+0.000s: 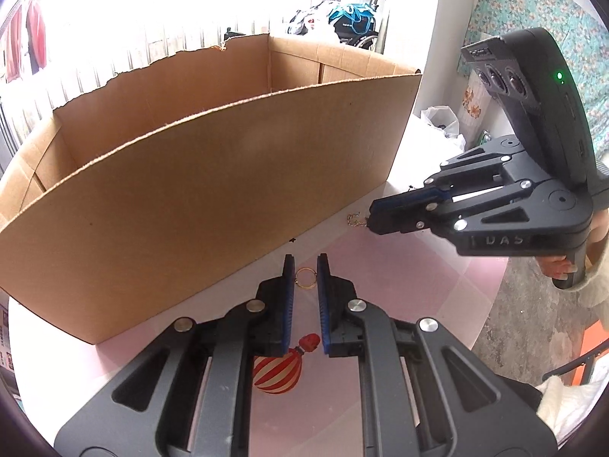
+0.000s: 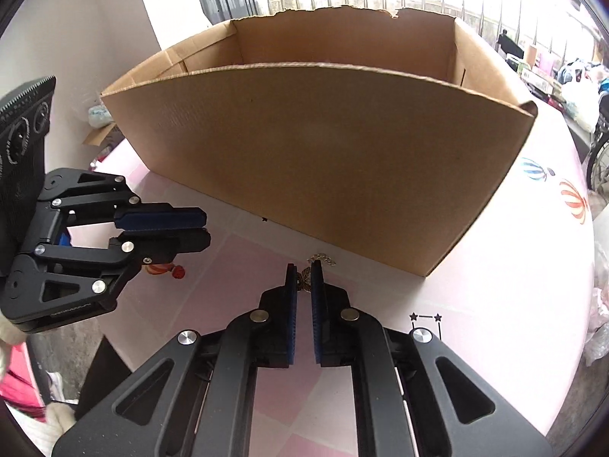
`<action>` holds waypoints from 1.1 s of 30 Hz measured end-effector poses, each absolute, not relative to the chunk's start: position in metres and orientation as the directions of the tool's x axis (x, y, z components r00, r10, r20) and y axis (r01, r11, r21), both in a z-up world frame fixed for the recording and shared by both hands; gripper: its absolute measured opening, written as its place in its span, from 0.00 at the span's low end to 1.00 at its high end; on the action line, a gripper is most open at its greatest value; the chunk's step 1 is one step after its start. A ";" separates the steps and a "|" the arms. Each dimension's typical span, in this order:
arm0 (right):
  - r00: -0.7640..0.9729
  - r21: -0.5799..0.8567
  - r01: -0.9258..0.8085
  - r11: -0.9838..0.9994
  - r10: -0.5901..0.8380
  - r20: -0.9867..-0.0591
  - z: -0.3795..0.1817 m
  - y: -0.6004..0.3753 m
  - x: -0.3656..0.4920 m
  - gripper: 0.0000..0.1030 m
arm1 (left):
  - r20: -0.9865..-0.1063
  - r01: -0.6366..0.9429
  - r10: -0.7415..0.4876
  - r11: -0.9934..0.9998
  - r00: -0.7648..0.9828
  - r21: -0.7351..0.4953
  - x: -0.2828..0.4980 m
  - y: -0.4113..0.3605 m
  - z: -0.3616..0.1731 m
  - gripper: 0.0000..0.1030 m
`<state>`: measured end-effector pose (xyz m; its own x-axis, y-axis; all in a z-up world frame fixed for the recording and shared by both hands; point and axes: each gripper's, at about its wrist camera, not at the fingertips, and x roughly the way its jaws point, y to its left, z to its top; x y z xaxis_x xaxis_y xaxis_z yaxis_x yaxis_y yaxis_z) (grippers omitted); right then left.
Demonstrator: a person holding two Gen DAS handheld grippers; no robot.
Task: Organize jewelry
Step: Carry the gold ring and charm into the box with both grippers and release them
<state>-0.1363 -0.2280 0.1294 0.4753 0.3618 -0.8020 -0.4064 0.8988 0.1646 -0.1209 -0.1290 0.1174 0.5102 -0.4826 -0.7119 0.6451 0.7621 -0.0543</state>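
Observation:
A thin gold ring [image 1: 305,278] sits between the tips of my left gripper [image 1: 305,266], whose blue pads press on it just above the pink tablecloth [image 1: 399,266]. In the right wrist view, my right gripper [image 2: 304,272] is shut on a small gold butterfly pendant [image 2: 304,281]. Its chain [image 2: 323,259] trails toward the cardboard box [image 2: 323,152]. From the left wrist view, the right gripper [image 1: 371,221] points left with the chain [image 1: 354,221] at its tip. The left gripper [image 2: 205,228] shows at the left of the right wrist view, jaws nearly together.
The big open cardboard box [image 1: 228,175] stands just behind both grippers, with a tall front wall and a torn back rim. Balloon prints [image 1: 278,373] mark the cloth. A plastic bag [image 1: 443,118] lies past the box's right end. A hand [image 1: 559,266] in a cream sleeve holds the right gripper.

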 end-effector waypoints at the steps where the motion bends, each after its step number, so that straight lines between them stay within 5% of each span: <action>1: 0.478 0.171 -0.406 0.898 0.368 -0.798 0.134 -0.232 -0.138 0.07 | -0.709 0.645 -0.485 0.762 0.512 -0.056 -0.122 -0.128 0.120 0.10; 15: 0.602 0.205 -0.449 0.870 0.464 -0.650 0.231 -0.251 -0.110 0.07 | -0.593 0.652 -0.617 0.733 0.518 -0.192 -0.082 -0.115 0.222 0.10; 24: 0.429 0.177 -0.450 0.876 0.386 -0.817 0.202 -0.229 -0.028 0.07 | -0.847 0.511 -0.505 0.778 0.164 -0.365 0.088 -0.165 0.171 0.10; 33: 0.232 0.100 -0.533 0.840 0.259 -0.938 0.171 -0.190 -0.001 0.07 | -0.913 0.391 -0.407 0.836 -0.026 -0.384 0.134 -0.189 0.120 0.11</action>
